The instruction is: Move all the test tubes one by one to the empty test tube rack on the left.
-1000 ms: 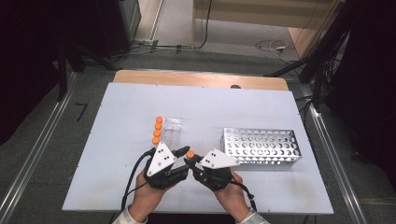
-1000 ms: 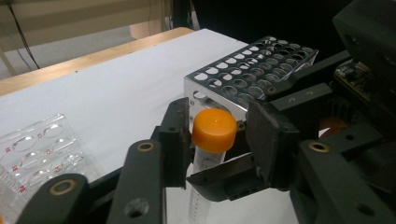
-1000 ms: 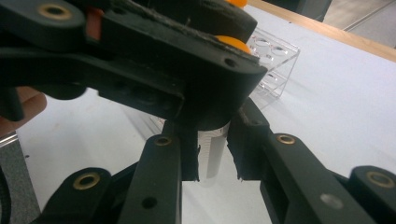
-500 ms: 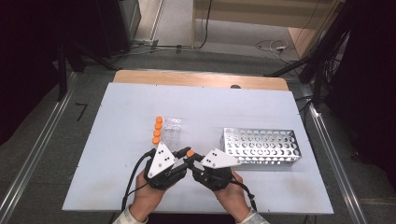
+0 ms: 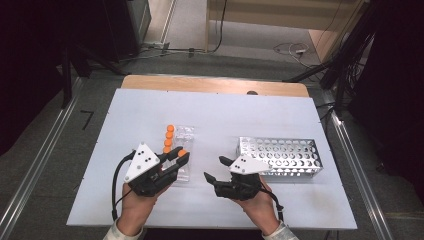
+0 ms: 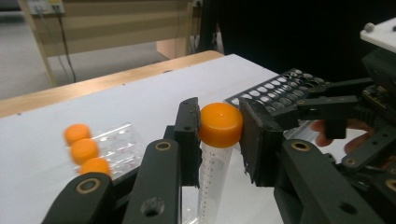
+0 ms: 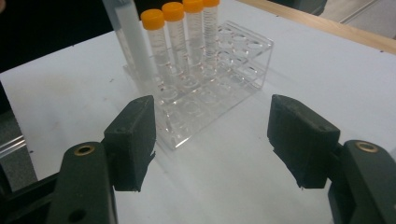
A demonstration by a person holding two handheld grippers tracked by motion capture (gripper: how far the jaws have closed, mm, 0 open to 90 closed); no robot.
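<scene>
High view: left gripper [image 5: 176, 156] clamping an orange-capped tube [image 5: 181, 153] near its top, holding it just beside the clear rack [image 5: 183, 150] on the white desk [image 5: 220, 120]. Three more capped tubes [image 5: 169, 135] standing in a row in that rack. Right gripper [image 5: 215, 169] hovering low over the desk, apart from the left one, jaws spread with nothing between them, having just been opening. Perforated metal rack [image 5: 280, 156] sitting just beyond the right gripper, toward the desk's right side. Both hands coming in from the bottom edge.

Left gripper view: jaws closed tight on the orange-capped tube [image 6: 219, 125], pads pressing the cap from both sides, clear graduated body hanging down between them, roughly upright. Three capped tubes [image 6: 84, 150] showing at left, blurred, in the clear rack [image 6: 119, 144]. Right gripper [image 6: 327, 109] showing at right, the metal rack [image 6: 280, 91] behind it.

Right gripper view: jaws standing wide apart, gap empty, pointing at the clear rack [image 7: 210, 88]. Three capped tubes [image 7: 173, 32] standing in the rack's far row, a fourth cap cut off at the top edge. Held tube's clear body [image 7: 130, 37] hanging at the rack's left end, top out of frame; cannot tell whether touching the rack.
</scene>
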